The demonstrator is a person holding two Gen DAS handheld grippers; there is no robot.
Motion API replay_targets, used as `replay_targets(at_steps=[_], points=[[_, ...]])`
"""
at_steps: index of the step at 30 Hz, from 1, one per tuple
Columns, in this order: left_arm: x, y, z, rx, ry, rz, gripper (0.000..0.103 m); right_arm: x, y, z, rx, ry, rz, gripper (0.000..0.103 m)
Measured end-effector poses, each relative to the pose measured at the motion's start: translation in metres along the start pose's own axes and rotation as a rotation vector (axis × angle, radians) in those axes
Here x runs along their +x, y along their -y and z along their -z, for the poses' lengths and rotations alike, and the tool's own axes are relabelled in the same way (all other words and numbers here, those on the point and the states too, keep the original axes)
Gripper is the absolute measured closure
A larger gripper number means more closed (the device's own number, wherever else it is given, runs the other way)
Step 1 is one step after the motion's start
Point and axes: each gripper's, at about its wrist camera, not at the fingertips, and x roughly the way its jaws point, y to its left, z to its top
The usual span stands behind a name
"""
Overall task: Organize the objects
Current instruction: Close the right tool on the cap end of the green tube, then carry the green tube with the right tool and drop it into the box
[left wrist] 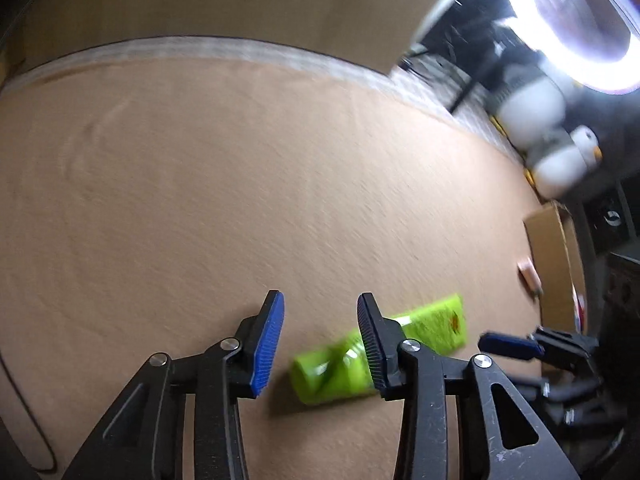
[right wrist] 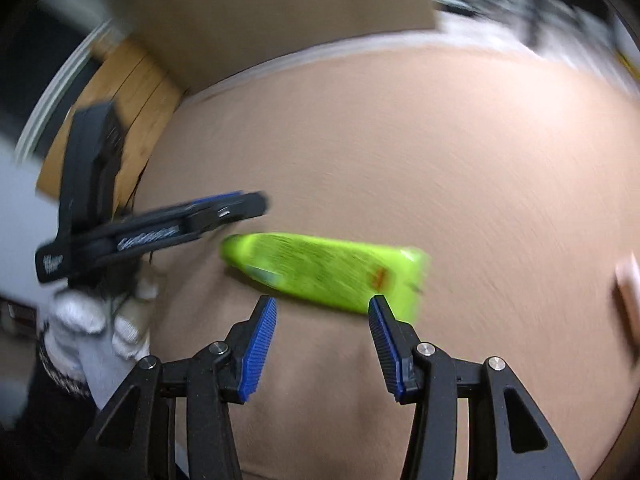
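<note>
A bright green tube [left wrist: 400, 344] lies flat on the tan cloth [left wrist: 240, 180], blurred in both views. In the left wrist view my left gripper [left wrist: 320, 336] hangs over the tube's cap end; its right finger covers the tube's middle, and the blue pads stand apart without pressing on it. My right gripper [left wrist: 508, 344] comes in low from the right, beside the tube's flat end. In the right wrist view the tube [right wrist: 320, 268] lies just beyond the right gripper [right wrist: 322, 312], which is open and empty. The left gripper [right wrist: 256, 200] shows side-on at the tube's left end.
A small pinkish object [left wrist: 528, 274] lies on the cloth to the right, near a cardboard box [left wrist: 556, 260]. A bright ring light [left wrist: 580, 20] and white soft shapes [left wrist: 536, 120] stand past the far right edge. A white-gloved hand [right wrist: 92, 328] holds the left gripper. Wooden boards [right wrist: 120, 120] lie left.
</note>
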Motion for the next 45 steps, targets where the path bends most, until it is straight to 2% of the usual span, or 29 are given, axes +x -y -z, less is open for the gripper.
replay_targets(at_steps=[5,12,15,22,25,28,31,38,45], points=[[0.004,0.021,0.022,0.088,-0.05,0.01,0.063,-0.003,0.029,0.007,0.135,-0.005,-0.065,0.058],[0.001,0.039,0.065,0.079,-0.062,0.07,0.062,-0.003,0.029,0.009,0.15,-0.007,-0.1,0.058],[-0.001,0.047,0.083,0.077,-0.064,0.09,0.062,0.003,0.019,0.021,0.149,-0.024,-0.113,0.058],[-0.004,0.068,0.111,0.121,-0.066,0.087,0.063,0.014,0.009,0.028,0.169,-0.071,-0.137,0.058],[-0.005,0.077,0.117,0.159,-0.055,0.046,0.063,0.015,0.003,0.029,0.164,-0.078,-0.14,0.058],[-0.003,0.083,0.118,0.16,-0.06,0.055,0.063,0.016,0.0,0.034,0.163,-0.081,-0.137,0.058],[-0.002,0.09,0.122,0.178,-0.05,0.031,0.065,0.015,-0.003,0.04,0.153,-0.084,-0.131,0.059],[-0.003,0.092,0.12,0.156,-0.039,0.033,0.066,0.013,0.002,0.046,0.185,-0.076,-0.125,0.071],[-0.008,0.107,0.113,0.161,-0.011,0.028,0.066,-0.002,0.006,0.046,0.196,-0.036,-0.123,0.072]])
